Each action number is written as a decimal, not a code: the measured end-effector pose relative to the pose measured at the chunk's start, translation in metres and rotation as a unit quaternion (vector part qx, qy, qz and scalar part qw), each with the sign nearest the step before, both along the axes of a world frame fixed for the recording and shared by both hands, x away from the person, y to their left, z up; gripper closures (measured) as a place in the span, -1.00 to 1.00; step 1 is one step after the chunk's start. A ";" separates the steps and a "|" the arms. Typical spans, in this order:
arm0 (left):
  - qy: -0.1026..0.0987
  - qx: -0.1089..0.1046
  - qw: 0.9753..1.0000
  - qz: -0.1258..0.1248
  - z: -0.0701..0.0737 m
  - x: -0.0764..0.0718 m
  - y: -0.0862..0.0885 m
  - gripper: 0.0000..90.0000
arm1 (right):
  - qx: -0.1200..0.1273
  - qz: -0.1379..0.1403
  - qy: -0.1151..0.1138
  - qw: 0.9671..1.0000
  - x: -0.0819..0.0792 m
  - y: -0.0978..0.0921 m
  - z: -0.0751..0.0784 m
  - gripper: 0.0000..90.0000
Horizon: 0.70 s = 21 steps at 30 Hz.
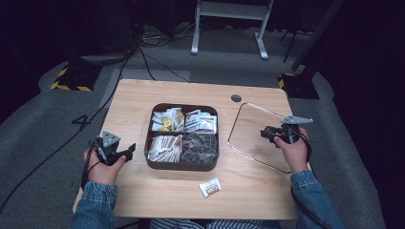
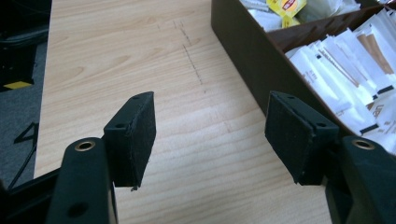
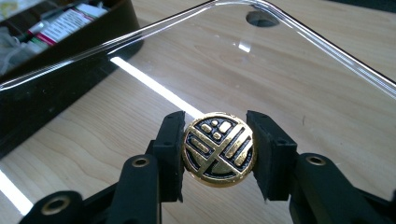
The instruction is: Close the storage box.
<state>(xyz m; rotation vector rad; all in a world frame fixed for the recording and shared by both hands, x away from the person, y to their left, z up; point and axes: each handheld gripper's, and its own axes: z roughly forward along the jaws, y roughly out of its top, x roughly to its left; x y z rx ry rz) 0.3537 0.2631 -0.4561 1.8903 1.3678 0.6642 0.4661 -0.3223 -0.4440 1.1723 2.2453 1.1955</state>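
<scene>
On the table (image 1: pixel 143 98), the right gripper (image 1: pixel 270 133) holds the clear lid (image 1: pixel 253 138) right of the tray (image 1: pixel 182 164). The left gripper (image 2: pixel 210 135) gapes over bare wood beside the tray. The right gripper's jaws clamp the lid's knob (image 3: pixel 218 149), perhaps metal.

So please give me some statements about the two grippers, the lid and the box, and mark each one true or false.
1. The right gripper is shut on the lid's round gold-and-black knob. True.
2. The left gripper holds a sachet. False: its fingers stand open above bare table.
3. The clear lid sits on the box. False: it is right of the box.
4. One loose sachet lies on the table in front of the box. True.
</scene>
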 end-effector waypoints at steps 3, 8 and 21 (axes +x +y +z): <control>0.003 0.003 1.000 0.003 -0.002 -0.003 0.001 -0.24 | 0.001 0.011 -0.004 1.000 0.000 0.006 0.008 0.32; 0.014 0.009 1.000 0.003 -0.009 -0.007 0.002 -0.24 | 0.004 0.025 -0.005 1.000 0.000 0.019 0.016 0.32; 0.045 0.025 0.999 0.000 -0.027 0.000 0.007 -0.31 | 0.019 0.069 -0.006 0.997 0.007 0.064 0.037 0.32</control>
